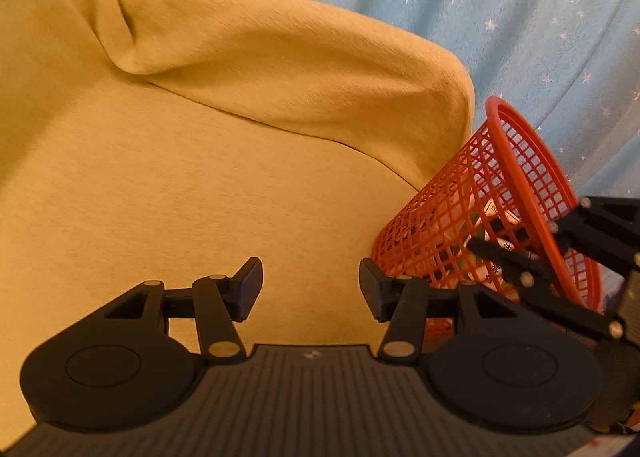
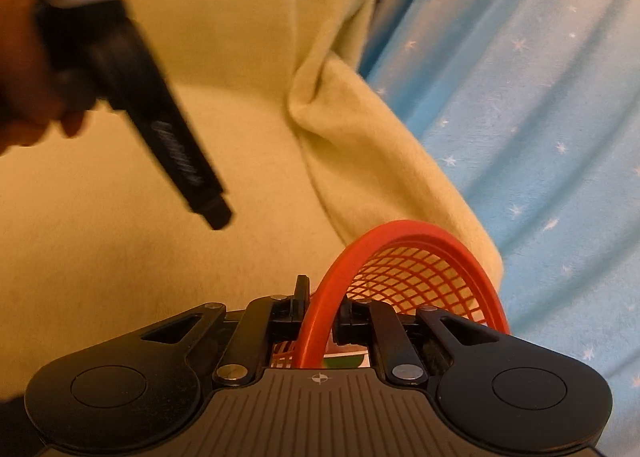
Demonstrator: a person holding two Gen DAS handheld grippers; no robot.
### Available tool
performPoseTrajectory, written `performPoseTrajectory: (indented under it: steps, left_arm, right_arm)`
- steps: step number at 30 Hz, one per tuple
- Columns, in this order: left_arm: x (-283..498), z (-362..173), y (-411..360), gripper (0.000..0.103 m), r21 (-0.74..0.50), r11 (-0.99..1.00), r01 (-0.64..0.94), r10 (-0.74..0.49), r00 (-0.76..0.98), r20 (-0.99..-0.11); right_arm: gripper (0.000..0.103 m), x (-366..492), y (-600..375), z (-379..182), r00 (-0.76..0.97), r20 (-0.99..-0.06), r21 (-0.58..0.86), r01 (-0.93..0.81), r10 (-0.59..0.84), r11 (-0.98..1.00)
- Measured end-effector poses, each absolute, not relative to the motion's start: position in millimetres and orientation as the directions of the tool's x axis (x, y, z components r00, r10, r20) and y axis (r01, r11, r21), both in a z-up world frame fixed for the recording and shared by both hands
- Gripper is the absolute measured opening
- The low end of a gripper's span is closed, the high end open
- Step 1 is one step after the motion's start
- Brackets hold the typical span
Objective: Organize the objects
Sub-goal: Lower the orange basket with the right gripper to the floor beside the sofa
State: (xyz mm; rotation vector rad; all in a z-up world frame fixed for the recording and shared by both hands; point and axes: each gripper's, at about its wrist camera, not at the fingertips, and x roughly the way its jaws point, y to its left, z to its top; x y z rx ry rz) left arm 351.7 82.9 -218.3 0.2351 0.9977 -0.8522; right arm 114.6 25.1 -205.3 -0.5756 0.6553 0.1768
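An orange mesh basket (image 1: 452, 217) stands tilted at the right of a yellow cushioned seat, with white and green packets (image 1: 486, 229) inside. My left gripper (image 1: 311, 289) is open and empty over the seat, just left of the basket. My right gripper (image 2: 320, 309) is shut on the basket rim (image 2: 320, 305), one finger outside and one inside. The right gripper also shows in the left wrist view (image 1: 520, 257), at the basket's mouth. The left gripper's black handle (image 2: 160, 117) and the hand holding it show blurred at the upper left of the right wrist view.
The yellow fleece-covered seat (image 1: 180, 177) has a raised armrest (image 1: 300, 69) behind the basket. A light blue star-patterned curtain (image 1: 520, 17) hangs behind and to the right.
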Motion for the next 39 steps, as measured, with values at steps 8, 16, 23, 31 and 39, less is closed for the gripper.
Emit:
performPoseTrajectory:
  steps: [8, 16, 23, 31, 39]
  left_arm:
    - [344, -201, 67, 0.048, -0.193, 0.697, 0.691, -0.417, 0.171, -0.893]
    - [313, -179, 62, 0.056, -0.22, 0.73, 0.647, -0.372, 0.106, -0.922]
    - [260, -187, 47, 0.061, -0.191, 0.814, 0.548, -0.316, 0.143, -0.938]
    - [181, -212, 25, 0.066, -0.172, 0.933, 0.316, -0.256, 0.246, -0.935]
    - [127, -263, 16, 0.068, -0.173, 0.972, 0.162, -0.209, 0.241, -0.948]
  right_arm:
    - [0.007, 115, -10, -172, 0.646, -0.76, -0.336, -0.484, 0.071, 0.808]
    - [0.007, 89, -44, -162, 0.472, -0.88, -0.29, -0.612, 0.046, 0.736]
    - [0.007, 57, -94, -176, 0.381, -0.922, -0.25, -0.722, 0.068, 0.645]
    - [0.007, 21, -157, -221, 0.377, -0.906, -0.259, -0.854, 0.194, 0.451]
    - [0.007, 5, -187, -300, 0.388, -0.892, -0.316, -0.901, 0.231, 0.296]
